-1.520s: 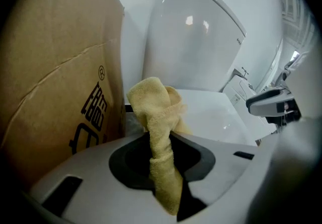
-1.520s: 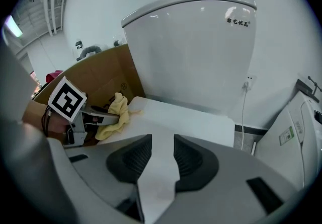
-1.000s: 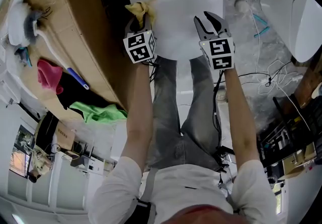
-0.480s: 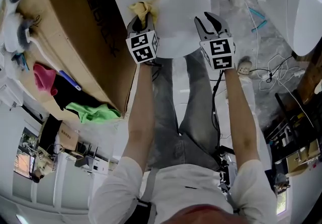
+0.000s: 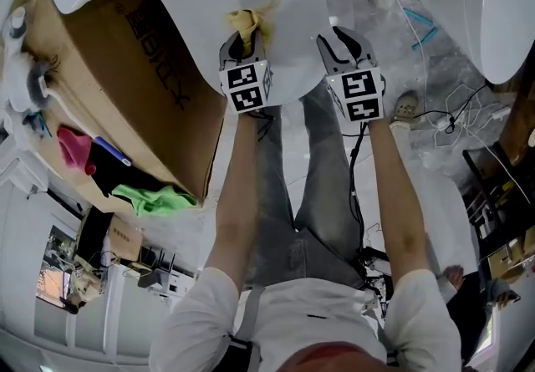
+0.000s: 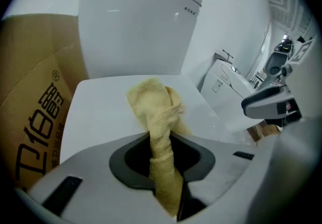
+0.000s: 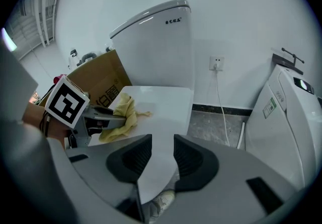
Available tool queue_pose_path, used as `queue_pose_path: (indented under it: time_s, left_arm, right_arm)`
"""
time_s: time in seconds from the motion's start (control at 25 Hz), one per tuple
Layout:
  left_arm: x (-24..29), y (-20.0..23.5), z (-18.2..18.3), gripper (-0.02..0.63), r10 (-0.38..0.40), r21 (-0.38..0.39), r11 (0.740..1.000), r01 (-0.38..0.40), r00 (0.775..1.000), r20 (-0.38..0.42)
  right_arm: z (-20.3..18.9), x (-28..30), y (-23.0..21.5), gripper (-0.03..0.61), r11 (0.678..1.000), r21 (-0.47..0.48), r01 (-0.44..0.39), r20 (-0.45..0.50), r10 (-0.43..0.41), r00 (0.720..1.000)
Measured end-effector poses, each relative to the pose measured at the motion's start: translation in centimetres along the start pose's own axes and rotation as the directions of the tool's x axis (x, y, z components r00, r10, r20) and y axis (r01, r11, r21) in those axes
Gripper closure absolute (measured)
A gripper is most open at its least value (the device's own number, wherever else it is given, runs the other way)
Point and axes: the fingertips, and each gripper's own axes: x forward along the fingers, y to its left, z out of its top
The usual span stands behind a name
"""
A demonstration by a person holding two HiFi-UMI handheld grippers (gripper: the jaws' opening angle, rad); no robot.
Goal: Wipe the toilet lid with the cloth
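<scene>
The white toilet lid point(image 5: 201, 11) lies closed below me. A crumpled yellow cloth point(image 5: 247, 23) rests on the lid's middle, and my left gripper point(image 5: 241, 43) is shut on it. In the left gripper view the cloth point(image 6: 153, 112) runs up from between the jaws onto the lid point(image 6: 95, 112), in front of the tank point(image 6: 136, 26). My right gripper point(image 5: 341, 43) hangs open at the lid's right front edge with nothing in it. The right gripper view shows its jaws apart over the lid's corner point(image 7: 161, 107), with the cloth point(image 7: 123, 115) and the left gripper point(image 7: 80, 112) to the left.
A big cardboard box point(image 5: 125, 94) stands tight against the toilet's left side, with pink point(image 5: 73, 145) and green point(image 5: 150, 195) cloths beyond it. A second white fixture point(image 5: 501, 11) and loose cables point(image 5: 456, 115) lie to the right. The person's legs and a shoe point(image 5: 405, 107) are below the lid.
The left gripper has dragged the cloth from the lid's left side toward its middle. The right gripper has stayed open and now sits nearer the lid's right edge.
</scene>
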Motion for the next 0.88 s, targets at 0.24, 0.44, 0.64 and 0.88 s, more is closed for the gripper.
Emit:
queue_pose_path:
  time_s: [0.24,0.44,0.64,0.88]
  left_arm:
    - [1.4,-3.9,0.5,0.512,-0.056,0.063,0.996,0.057,0.998,-0.020]
    - [1.9,-6.0,0.6,0.512,-0.075,0.097,0.992,0.078,0.997,-0.035]
    - [2.7,-9.4,0.6,0.512,-0.114,0.130,0.984,0.122,0.991,-0.064]
    - [3.4,-12.5,0.5,0.512,-0.150,0.173,0.972,0.162,0.986,-0.076]
  right_arm:
    - [-0.8,-1.2,-2.4,0.428,0.999,0.033,0.029,0.013,-0.030,0.999]
    - [-2.1,-2.2,-3.7,0.428,0.996,0.070,0.049,0.016,-0.050,0.999]
    - [-3.4,-3.5,-5.4,0.428,0.993,0.098,0.067,0.012,-0.069,0.998]
    - [-4.5,-4.4,-6.7,0.428,0.989,0.123,0.084,0.018,-0.087,0.996]
